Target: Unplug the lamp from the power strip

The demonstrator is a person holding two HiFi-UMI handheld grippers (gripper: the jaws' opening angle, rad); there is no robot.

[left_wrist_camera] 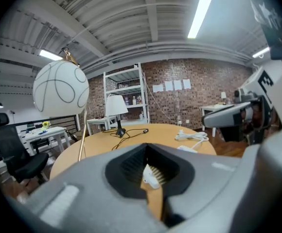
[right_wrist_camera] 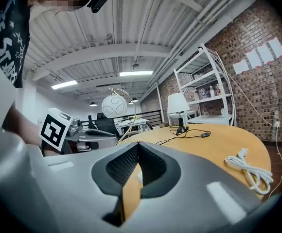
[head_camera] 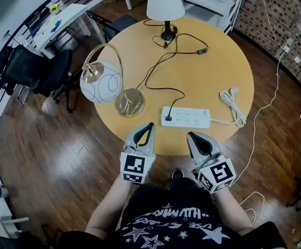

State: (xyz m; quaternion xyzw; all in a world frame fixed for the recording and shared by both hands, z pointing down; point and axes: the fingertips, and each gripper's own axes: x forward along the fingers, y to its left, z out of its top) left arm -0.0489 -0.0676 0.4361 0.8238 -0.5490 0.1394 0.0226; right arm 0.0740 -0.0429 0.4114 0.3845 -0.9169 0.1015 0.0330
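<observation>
Grey, black-padded left claw [head_camera: 148, 126] and right claw [head_camera: 193, 135]; behind each, a black-and-white marker cube [head_camera: 135, 167]; behind those, a black shirt [head_camera: 171, 223] with white stars.

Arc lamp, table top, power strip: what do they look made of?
Arc lamp base and its curved arm: brass-tone metal, polished, with bright glints. Globe shade: frosted white glass or plastic, can't tell which. Table top: light wood or laminate, with an even matte tan surface. Power strip: white moulded plastic with a slight sheen.
</observation>
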